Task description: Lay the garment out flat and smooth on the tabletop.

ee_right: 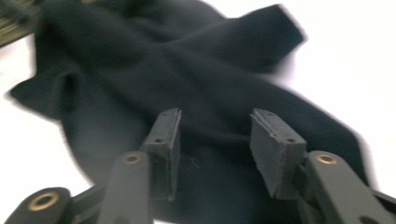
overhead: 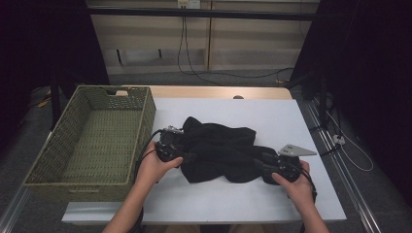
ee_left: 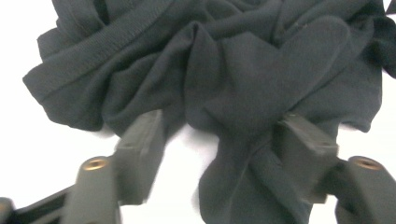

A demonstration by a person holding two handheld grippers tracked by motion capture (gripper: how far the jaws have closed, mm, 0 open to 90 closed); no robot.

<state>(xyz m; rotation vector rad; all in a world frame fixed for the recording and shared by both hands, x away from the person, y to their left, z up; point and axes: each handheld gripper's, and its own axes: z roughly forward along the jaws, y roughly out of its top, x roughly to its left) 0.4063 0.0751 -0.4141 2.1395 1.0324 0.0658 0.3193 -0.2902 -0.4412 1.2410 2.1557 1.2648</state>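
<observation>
The black cloth looks soft and matt. The basket is rough woven straw. The table is smooth.

A woven green basket is set at nine o'clock on the white surface, its handle cut-out at the far wall. Black cables are trailed across the floor at twelve o'clock.

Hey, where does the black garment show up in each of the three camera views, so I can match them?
High view: the black garment lies crumpled mid-table, between the two grippers, right of the wicker basket.
Left gripper view: it covers the upper and middle picture, a fold running down between the open jaws.
Right gripper view: it spreads across the middle, beyond and under the open jaws.
Shared landmark: the white table surface.
</observation>
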